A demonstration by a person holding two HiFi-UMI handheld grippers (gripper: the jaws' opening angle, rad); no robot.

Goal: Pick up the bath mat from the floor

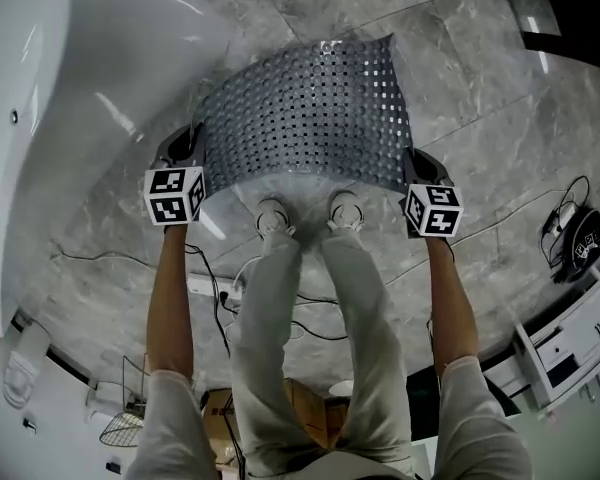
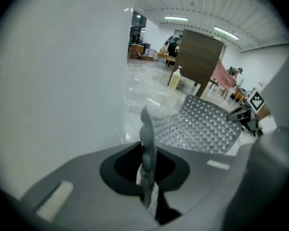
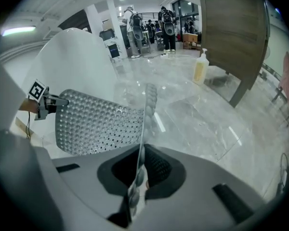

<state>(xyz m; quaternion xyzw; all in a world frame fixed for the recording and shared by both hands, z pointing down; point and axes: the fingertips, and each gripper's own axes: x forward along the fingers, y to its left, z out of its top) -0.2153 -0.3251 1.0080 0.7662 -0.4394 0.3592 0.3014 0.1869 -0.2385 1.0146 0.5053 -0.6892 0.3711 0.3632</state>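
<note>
A grey, perforated bath mat (image 1: pixel 305 118) hangs stretched between my two grippers, off the marble floor and sagging a little in the middle. My left gripper (image 1: pixel 192 146) is shut on the mat's left edge, and my right gripper (image 1: pixel 413 165) is shut on its right edge. In the left gripper view the thin mat edge (image 2: pixel 145 129) stands upright, pinched between the jaws (image 2: pixel 147 150), and the rest of the mat (image 2: pixel 202 126) spreads away to the right. The right gripper view shows the same pinch (image 3: pixel 140 165), with the mat (image 3: pixel 94 124) running left to the other gripper (image 3: pixel 43 102).
A white bathtub (image 1: pixel 70 88) curves along the left. My shoes (image 1: pixel 272 215) stand just under the mat. Cables and a power strip (image 1: pixel 220 290) lie on the floor behind them. A coiled cable (image 1: pixel 580 238) and a white cabinet (image 1: pixel 570 348) are at the right. Farther off stand a soap bottle (image 3: pixel 200 67) and a wooden panel (image 3: pixel 236 37).
</note>
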